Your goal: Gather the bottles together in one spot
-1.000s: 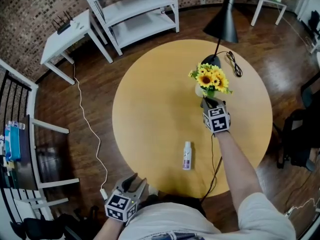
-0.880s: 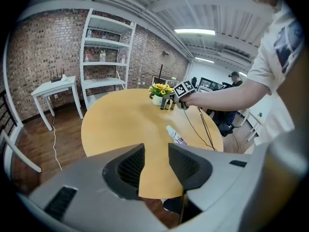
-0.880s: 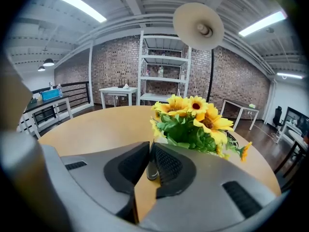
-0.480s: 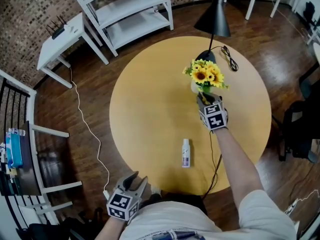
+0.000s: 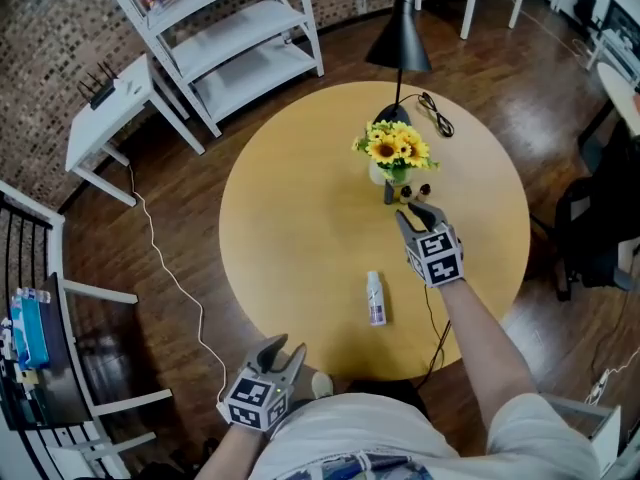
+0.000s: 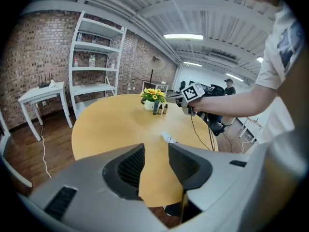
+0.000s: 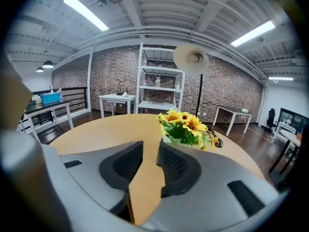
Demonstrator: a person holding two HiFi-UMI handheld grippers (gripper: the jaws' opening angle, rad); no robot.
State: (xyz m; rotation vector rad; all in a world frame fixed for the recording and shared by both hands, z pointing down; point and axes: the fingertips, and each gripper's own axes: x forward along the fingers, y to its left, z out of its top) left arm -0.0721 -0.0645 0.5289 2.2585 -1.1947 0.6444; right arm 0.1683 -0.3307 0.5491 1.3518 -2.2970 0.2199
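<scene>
Bottle (image 5: pixel 375 299) lies flat, long axis toward sunflowers (image 5: pixel 392 148).

Bench (image 5: pixel 290 218): round top, tan, wood look, smooth and matt, faint sheen only.
Floor (image 5: pixel 170 158): dark wood planks, glossy, picks up light patches.
Wall (image 5: pixel 40 28): brick, rough, matt.
Shelf (image 5: pixel 240 38): white, painted look, smooth.
Lamp (image 5: pixel 398 43): black shade, matt.
Bottle (image 5: pixel 375 298): white, looks like plastic, smooth.
Dark bottles (image 5: pixel 388 193): too small to tell the material.
Flowers (image 5: pixel 395 148): yellow petals, matt.
Left tool (image 6: pixel 155 164): grey plastic, matt, smooth shell; pads (image 6: pixel 131 164) black, finely ribbed.
Shirt (image 5: pixel 350 438): pale cloth, creased.
</scene>
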